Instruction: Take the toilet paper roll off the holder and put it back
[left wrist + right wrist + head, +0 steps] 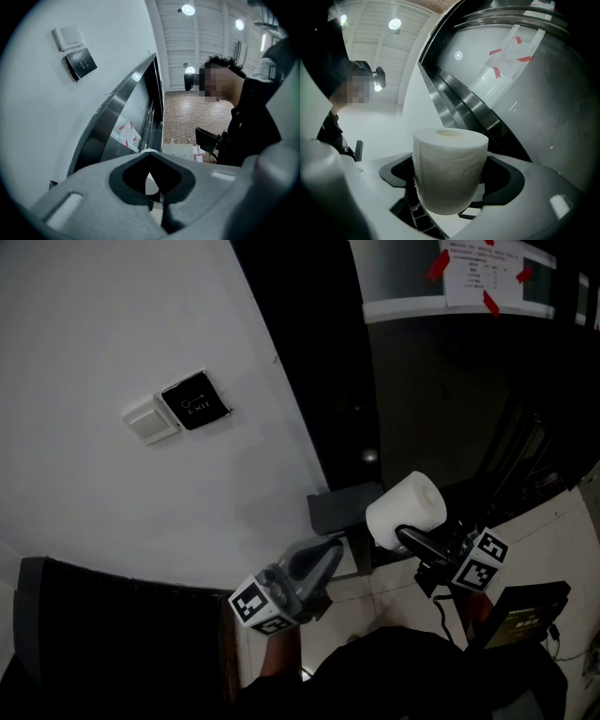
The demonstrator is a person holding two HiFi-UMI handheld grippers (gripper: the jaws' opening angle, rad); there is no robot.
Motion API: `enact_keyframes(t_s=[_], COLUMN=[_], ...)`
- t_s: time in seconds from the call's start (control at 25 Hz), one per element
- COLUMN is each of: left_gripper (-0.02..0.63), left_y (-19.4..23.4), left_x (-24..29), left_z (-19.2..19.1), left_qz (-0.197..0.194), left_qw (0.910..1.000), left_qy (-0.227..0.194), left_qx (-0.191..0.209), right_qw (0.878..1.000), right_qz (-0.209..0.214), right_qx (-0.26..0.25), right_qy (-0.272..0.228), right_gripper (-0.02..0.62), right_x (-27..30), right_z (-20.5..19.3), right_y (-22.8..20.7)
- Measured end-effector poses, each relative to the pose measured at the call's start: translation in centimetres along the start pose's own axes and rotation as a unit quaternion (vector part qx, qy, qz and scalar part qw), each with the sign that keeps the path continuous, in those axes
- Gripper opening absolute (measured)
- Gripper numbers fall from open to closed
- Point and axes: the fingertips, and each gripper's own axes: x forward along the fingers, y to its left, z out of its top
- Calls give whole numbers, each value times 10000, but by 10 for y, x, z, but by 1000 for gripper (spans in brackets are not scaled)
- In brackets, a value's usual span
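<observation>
White wall (112, 512) behind, right gripper (405, 529) grips thick roll (449, 171).

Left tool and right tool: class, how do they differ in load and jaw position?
The right tool is shut on the toilet paper roll; the left tool holds nothing. The right tool's jaws stand apart around the roll; the left tool's jaws meet at their tips. Both are the same two-jaw design.

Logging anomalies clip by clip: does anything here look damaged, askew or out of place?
Nothing stands out. The toilet paper roll sits intact, clamped in the right gripper, with no loose tail showing; the left gripper is shut and empty.
</observation>
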Motion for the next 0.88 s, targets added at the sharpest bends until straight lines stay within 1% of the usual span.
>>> enact_keyframes(t_s=[0.12,0.24,0.28,0.36,0.4,0.52,0.68,0.8,0.88], left_gripper=[0,0,0,1,0,1,0,0,0], left_y=[0,1,1,1,1,1,5,4,3], left_x=[-1,-3,-4,-5,-6,-8,-12,-14,-14], left_z=[2,4,4,3,2,0,1,0,-1], left_qz=[38,66,74,84,89,116,187,220,221], left_qw=[10000,10000,10000,10000,10000,9999,9998,9997,9996], left_qy=[10,5,4,16,29,60,92,141,169], left_qx=[10,19,19,15,13,10,31,32,30], right_qw=[9997,9982,9967,9907,9864,9721,9509,9293,9131], right_qz=[-217,-487,-634,-942,-1043,-1147,-1467,-1774,-1797], right_qx=[-20,75,226,734,1029,1818,2537,3082,3508], right_qy=[-95,-338,-444,-653,-747,-944,-995,-994,-1046], right_gripper=[437,437,437,436,436,436,436,436,436], right_x=[-6,-15,-20,-33,-39,-50,-60,-66,-63], right_z=[12,27,29,23,16,-10,-50,-83,-100], right_y=[-15,-38,-50,-76,-88,-113,-144,-164,-170])
